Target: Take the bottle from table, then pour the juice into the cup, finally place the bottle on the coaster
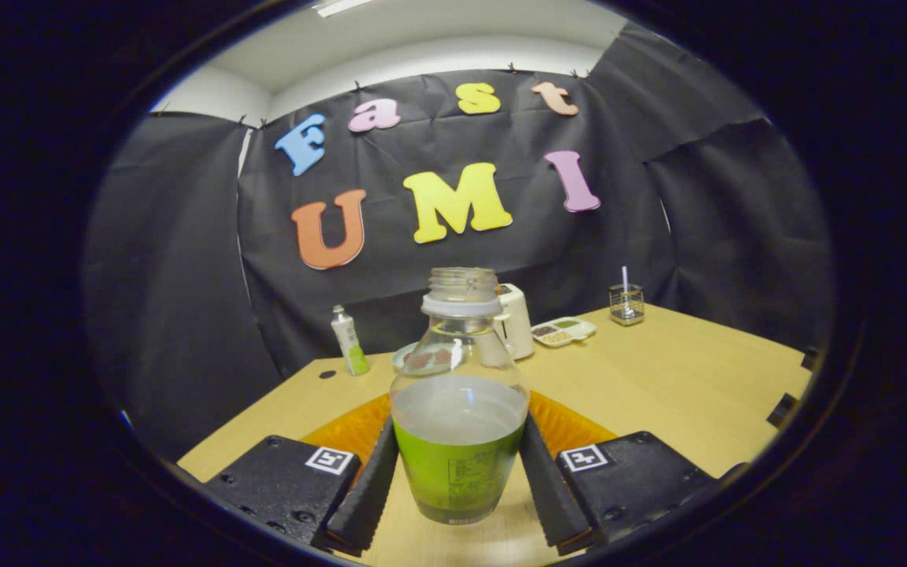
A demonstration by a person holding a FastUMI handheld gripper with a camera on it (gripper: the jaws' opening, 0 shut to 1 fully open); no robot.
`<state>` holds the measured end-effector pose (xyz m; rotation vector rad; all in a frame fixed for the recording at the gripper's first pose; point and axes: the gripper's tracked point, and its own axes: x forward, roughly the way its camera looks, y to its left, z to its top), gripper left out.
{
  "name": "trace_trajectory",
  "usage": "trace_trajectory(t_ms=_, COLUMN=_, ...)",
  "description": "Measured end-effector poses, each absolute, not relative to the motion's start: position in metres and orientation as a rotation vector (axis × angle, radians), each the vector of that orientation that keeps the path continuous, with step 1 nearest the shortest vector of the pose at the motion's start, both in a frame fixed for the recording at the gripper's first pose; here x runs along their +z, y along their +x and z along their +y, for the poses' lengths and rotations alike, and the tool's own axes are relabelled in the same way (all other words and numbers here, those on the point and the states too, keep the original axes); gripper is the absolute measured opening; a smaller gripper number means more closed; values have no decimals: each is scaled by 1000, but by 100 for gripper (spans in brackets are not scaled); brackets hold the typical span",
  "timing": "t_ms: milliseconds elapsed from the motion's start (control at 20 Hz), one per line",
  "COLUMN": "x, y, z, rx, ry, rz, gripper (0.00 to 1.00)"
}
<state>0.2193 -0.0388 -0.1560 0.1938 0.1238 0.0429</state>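
The gripper (pixel 459 480) has its two fingers (pixel 368 488) closed in against the sides of the one bottle (pixel 459 409), which stands upright between them with its cap off and its base at the wooden table (pixel 682 386); whether the base rests on the wood or is just clear of it cannot be told. The bottle is clear above a green label, with liquid up to about mid-height. Just behind it lies one orange coaster (pixel 571 425), largely hidden by the bottle and fingers. Farther back, partly covered by the bottle's neck, sit a round plate (pixel 422 358) and a white appliance (pixel 515 319) whose kind is hard to make out. Beside these stand one small white-and-green tube (pixel 349 340), one divided tray (pixel 564 331) and one wire holder (pixel 627 303) with a thin white stick in it.
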Motion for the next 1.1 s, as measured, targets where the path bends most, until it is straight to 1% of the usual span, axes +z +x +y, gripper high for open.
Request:
trace_trajectory(t_ms=250, x=-160, y=270, z=-42, rx=-32, ry=90, rz=114, gripper=81)
trace_trajectory(t_ms=500, x=-162, y=314, z=-42, rx=-38, ry=50, rz=74, gripper=81)
trace_trajectory(t_ms=700, x=-173, y=348, z=-43, rx=-64, ry=12, rz=99, gripper=82)
trace_trajectory(t_ms=900, x=-181, y=374, z=-47, rx=-138, ry=9, rz=129, gripper=82)
trace_trajectory(t_ms=1100, x=-187, y=390, z=-38, rx=-156, ry=11, rz=126, gripper=82)
